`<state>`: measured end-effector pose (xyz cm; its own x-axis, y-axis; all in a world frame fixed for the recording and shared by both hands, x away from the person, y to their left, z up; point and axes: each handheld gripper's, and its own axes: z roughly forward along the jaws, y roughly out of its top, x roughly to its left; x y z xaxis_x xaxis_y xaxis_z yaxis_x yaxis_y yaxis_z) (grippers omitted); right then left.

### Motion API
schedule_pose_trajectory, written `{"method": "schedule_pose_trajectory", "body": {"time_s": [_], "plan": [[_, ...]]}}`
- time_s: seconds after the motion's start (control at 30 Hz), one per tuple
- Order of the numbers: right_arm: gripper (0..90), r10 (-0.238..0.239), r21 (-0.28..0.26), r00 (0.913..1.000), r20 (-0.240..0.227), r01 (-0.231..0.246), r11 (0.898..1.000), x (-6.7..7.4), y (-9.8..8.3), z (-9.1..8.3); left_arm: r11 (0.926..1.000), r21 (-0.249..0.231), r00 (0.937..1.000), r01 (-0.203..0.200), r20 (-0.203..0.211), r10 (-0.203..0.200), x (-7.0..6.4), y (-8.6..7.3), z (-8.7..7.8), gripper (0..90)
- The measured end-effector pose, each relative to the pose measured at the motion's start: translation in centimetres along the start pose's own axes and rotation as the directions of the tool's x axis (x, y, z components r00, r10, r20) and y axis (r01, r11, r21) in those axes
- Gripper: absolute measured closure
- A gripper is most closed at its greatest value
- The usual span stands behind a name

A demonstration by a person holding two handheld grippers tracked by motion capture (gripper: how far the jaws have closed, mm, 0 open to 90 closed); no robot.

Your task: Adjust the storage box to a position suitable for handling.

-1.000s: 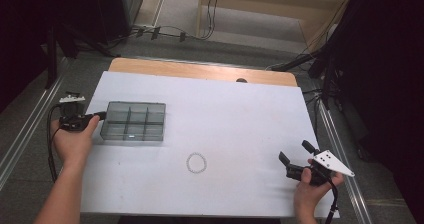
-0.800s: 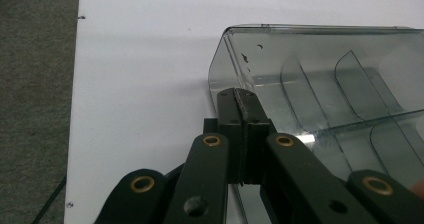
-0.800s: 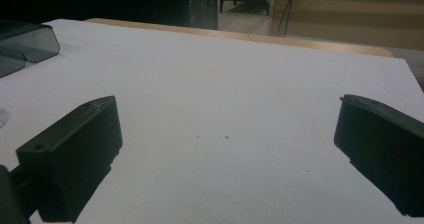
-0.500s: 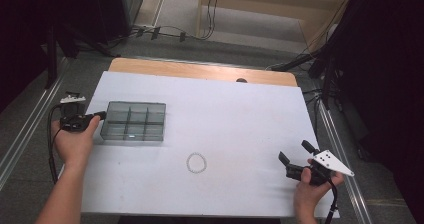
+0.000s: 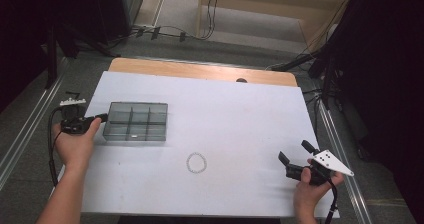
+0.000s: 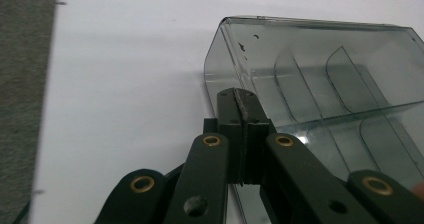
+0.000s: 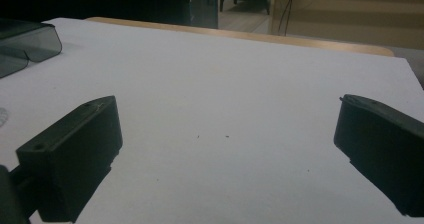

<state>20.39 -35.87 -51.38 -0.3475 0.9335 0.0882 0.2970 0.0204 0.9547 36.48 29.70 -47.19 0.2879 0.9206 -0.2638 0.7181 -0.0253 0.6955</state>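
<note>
At the far left of the high view the person's left hand [image 5: 75,146] held the left gripper [image 5: 101,118] at the table's left edge, its jaws pressed fully together with their tips against the short left wall of a smoky clear compartment box [image 5: 135,121]. In the left gripper view the closed jaws [image 6: 241,104] met on the near wall of that box [image 6: 320,84], just below its rounded corner; whether they pinched the thin wall between them or only touched it could not be told. The box lay flat on the white table cover [image 5: 225,114], left of centre, its long side running across the table, open at the top and split by low curved partitions into six compartments in two rows. One small pale fleck showed in the near middle compartment, too small to identify; the other compartments looked bare. Nearer the person and to the right of the box, a small ring of pale beads [image 5: 196,162] lay alone on the cover, well apart from both grippers. At the right, near the front corner, the right hand [image 5: 310,191] held the right gripper [image 5: 295,154] low over the cover, its jaws spread wide with nothing between them; the right gripper view showed bare cover [image 7: 225,109] between the two dark jaws and a corner of the box [image 7: 25,41] far off at the left.
</note>
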Motion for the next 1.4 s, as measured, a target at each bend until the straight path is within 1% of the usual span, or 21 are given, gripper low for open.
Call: {"method": "schedule_pose_trajectory", "body": {"time_s": [0.03, 0.07, 0.1, 0.13, 0.2, 0.23, 0.4, 0.5, 0.53, 1.17, 1.4], "plan": [[0.0, 0.000, 0.000, 1.0000, 0.001, 0.000, 1.000, 0.0, 0.0, 0.0, 1.0000, -0.001, 1.0000, -0.001, -0.004, 0.001, -0.2, 0.0, 0.1, 89.9], [0.0, -0.001, -0.001, 1.0000, 0.001, 0.001, 1.000, 0.0, 0.0, 0.0, 0.9999, -0.005, 0.9998, 0.011, 0.015, -0.011, -0.5, 0.0, 0.3, 89.9], [0.0, -0.001, -0.001, 1.0000, 0.001, 0.001, 1.000, 0.0, 0.0, 0.0, 0.9999, -0.005, 0.9998, 0.011, 0.015, -0.011, -0.5, 0.0, 0.3, 89.9], [0.0, -0.001, -0.001, 1.0000, 0.001, 0.001, 1.000, 0.0, 0.0, 0.0, 0.9999, -0.002, 0.9995, 0.010, 0.028, -0.010, -0.9, 0.0, 0.5, 89.8], [0.0, 0.000, -0.001, 1.0000, 0.001, 0.000, 1.000, 0.0, 0.0, 0.0, 0.9999, -0.003, 0.9995, 0.010, 0.030, -0.010, -1.1, 0.0, 0.6, 89.9], [0.0, 0.000, -0.001, 1.0000, 0.001, 0.000, 1.000, 0.0, 0.0, 0.0, 1.0000, 0.001, 0.9992, 0.008, 0.040, -0.008, -1.5, 0.0, 0.8, 89.9], [0.0, 0.004, -0.002, 1.0000, 0.002, -0.004, 1.000, 0.0, 0.0, 0.0, 1.0000, 0.006, 0.9988, 0.002, 0.048, -0.002, -2.1, 0.0, 1.0, 89.8], [0.0, 0.004, -0.003, 1.0000, 0.002, -0.004, 1.000, 0.0, 0.0, 0.0, 1.0000, 0.007, 0.9976, 0.005, 0.069, -0.005, -2.5, -0.1, 1.2, 89.8], [0.0, 0.004, -0.002, 1.0000, 0.001, -0.004, 1.000, 0.0, 0.0, 0.0, 1.0000, 0.009, 0.9969, 0.002, 0.078, -0.003, -2.9, -0.1, 1.4, 89.8], [0.0, 0.002, -0.007, 1.0000, 0.001, -0.002, 1.000, -0.1, 0.0, 0.0, 0.9998, 0.017, 0.9912, -0.003, 0.133, 0.000, -5.3, -0.3, 2.7, 89.8], [0.0, 0.002, -0.007, 1.0000, -0.001, -0.002, 1.000, -0.1, 0.0, 0.0, 0.9999, 0.014, 0.9892, 0.007, 0.146, -0.009, -6.0, -0.3, 3.1, 89.8]]}}
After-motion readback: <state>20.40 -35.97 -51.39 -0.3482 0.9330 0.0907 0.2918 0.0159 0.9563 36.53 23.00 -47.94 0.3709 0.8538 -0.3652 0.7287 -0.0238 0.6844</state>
